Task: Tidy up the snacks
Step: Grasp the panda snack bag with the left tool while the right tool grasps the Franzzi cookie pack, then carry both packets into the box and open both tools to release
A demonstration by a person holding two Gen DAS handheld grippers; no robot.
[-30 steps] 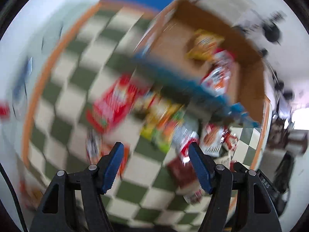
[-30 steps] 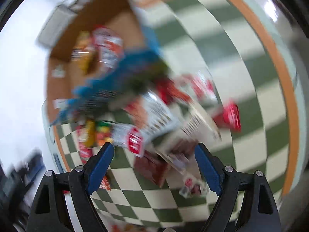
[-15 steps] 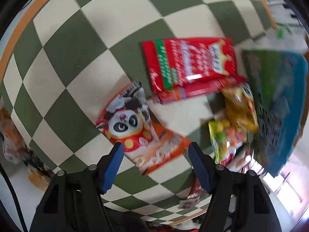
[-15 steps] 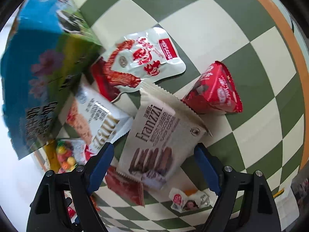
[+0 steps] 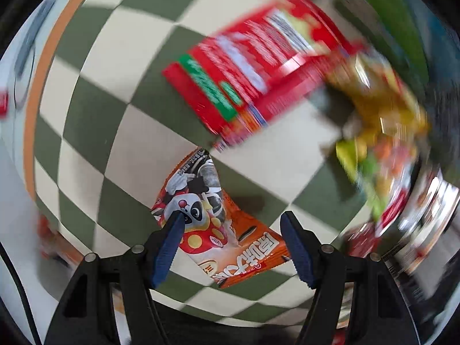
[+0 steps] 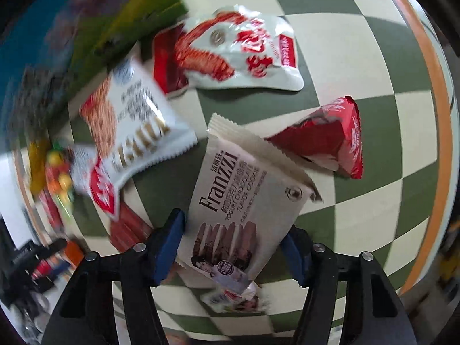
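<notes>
My left gripper (image 5: 233, 243) is open, with its blue fingers on either side of an orange panda snack packet (image 5: 212, 224) lying on the checkered cloth. A large red snack bag (image 5: 253, 80) lies beyond it, blurred. My right gripper (image 6: 234, 243) is open around the near end of a beige Franzzi cookie packet (image 6: 241, 198). A red triangular packet (image 6: 327, 141) lies to its right. A white and red packet (image 6: 241, 54) lies further off, and a white cracker packet (image 6: 135, 123) lies to the left.
The green and cream checkered cloth (image 6: 359, 57) has an orange border (image 6: 431, 86). A blue and green box wall (image 6: 72, 34) stands at the upper left of the right wrist view. Yellow and green candy bags (image 5: 376, 132) lie blurred at the right of the left wrist view.
Both grippers have come down closer to the table. The panda packet now lies between the left fingers, and the Franzzi packet lies between the right fingers. Both stay open.
</notes>
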